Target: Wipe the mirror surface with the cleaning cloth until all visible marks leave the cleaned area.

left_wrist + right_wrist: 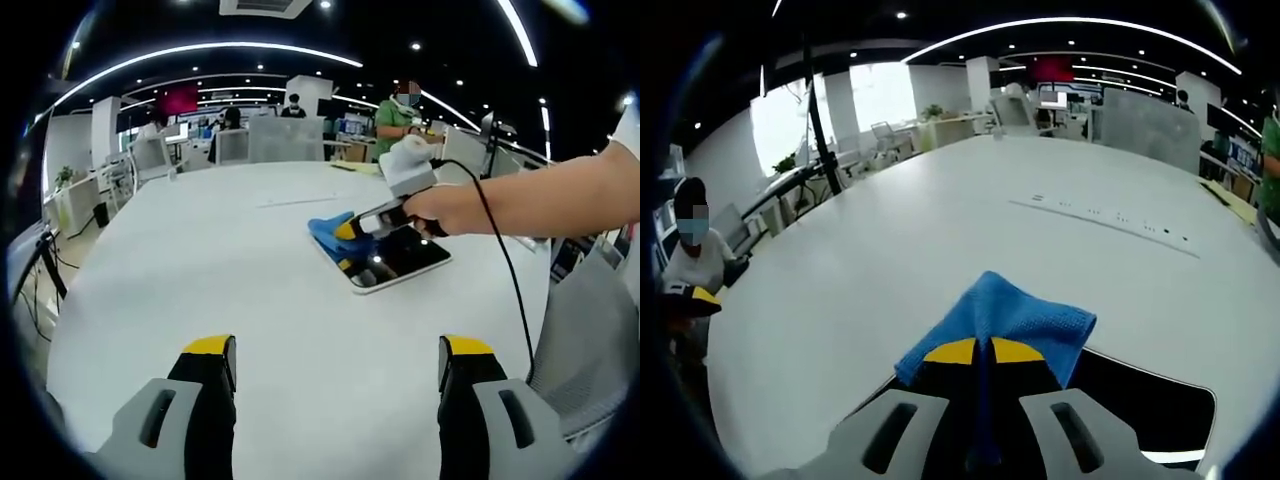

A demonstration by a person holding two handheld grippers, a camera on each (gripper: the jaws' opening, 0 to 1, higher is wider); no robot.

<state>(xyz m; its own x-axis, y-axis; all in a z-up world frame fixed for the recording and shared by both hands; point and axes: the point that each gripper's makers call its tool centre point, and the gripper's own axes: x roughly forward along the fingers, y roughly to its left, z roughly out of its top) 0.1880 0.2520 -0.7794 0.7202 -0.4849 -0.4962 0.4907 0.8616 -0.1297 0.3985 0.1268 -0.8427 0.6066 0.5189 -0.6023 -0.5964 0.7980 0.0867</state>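
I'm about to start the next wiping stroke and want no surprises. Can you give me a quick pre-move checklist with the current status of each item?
1. Blue cloth clamped in right gripper: ok.
2. Cloth lying on the mirror: ok.
3. Mirror flat on the white table, away from the edge: ok.
4. Left gripper open, clear of the mirror: ok.
5. Cable clear of the mirror: cannot tell.
6. Marks left on the mirror: cannot tell.

Your right gripper [352, 229] pins the cloth [328, 230] on the mirror's [405, 258] far-left edge; mirror lies flat on the bench [220, 260], ahead-right of your left gripper [335, 375].
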